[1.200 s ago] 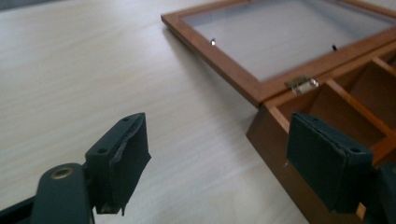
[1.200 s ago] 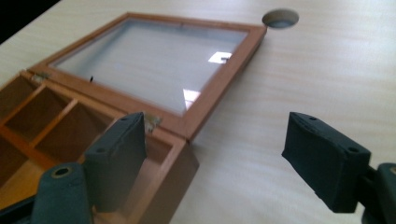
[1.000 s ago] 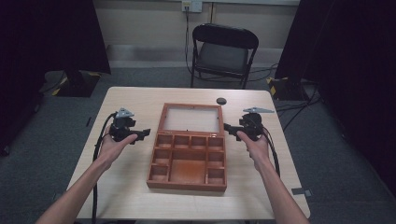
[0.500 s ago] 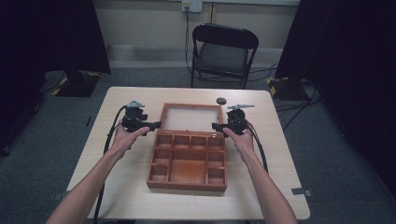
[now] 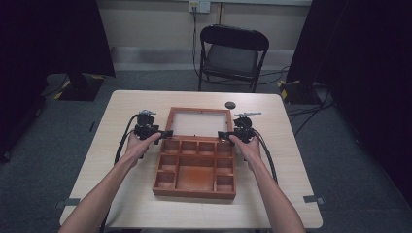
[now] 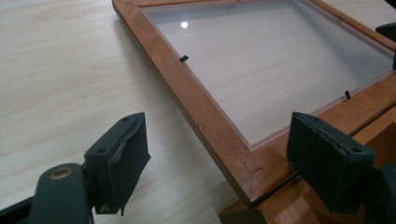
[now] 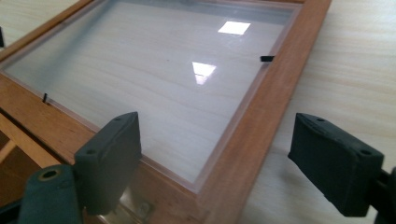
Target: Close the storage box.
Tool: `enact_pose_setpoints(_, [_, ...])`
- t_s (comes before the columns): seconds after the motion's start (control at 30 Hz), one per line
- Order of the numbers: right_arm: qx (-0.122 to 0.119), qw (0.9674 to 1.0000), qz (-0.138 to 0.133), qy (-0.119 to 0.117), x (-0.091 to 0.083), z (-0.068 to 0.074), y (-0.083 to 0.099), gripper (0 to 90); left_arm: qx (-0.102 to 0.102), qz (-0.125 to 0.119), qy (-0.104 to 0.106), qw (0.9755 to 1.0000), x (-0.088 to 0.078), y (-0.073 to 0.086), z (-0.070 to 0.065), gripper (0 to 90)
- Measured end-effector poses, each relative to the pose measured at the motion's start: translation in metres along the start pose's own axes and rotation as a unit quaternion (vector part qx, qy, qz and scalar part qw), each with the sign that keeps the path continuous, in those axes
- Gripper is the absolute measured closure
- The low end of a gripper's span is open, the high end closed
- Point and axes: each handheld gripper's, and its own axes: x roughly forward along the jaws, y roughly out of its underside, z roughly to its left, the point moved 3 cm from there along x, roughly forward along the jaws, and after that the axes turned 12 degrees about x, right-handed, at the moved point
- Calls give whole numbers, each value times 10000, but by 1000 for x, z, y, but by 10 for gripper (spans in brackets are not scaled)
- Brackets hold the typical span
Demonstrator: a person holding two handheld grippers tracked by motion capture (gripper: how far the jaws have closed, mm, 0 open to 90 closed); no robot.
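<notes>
A small dark round disc [image 5: 230, 104] lies on the pale wooden surface [image 5: 291, 160] beyond the tongs, nearer the right pair. A black folding chair [image 5: 232, 56] stands farther behind.

Looks like a recording studio or lab set-up, not a home. Black curtains [image 5: 58, 39] down both sides of the frame, grey carpet [image 5: 340, 160], a lone folding chair [image 5: 232, 53] at top centre, a wall socket [image 5: 199, 6] above it. Cables [image 5: 311, 104] and tape marks [image 5: 311, 199] around a plain table [image 5: 286, 160] at centre.
</notes>
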Motion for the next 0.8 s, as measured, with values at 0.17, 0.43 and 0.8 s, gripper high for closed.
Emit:
enact_pose_setpoints(0.17, [231,9997,-6,-97,5,3,2,133,-88,18,27,10000,5,-1,-3,200])
enact_pose_setpoints(0.43, [557,9979,62,-316,9,0,4,120,-142,10,147,9998,10,-3,-5,184])
enact_pose_setpoints(0.8, [691,9964,176,-467,16,1,4,90,-169,6,234,9996,15,-4,-7,170])
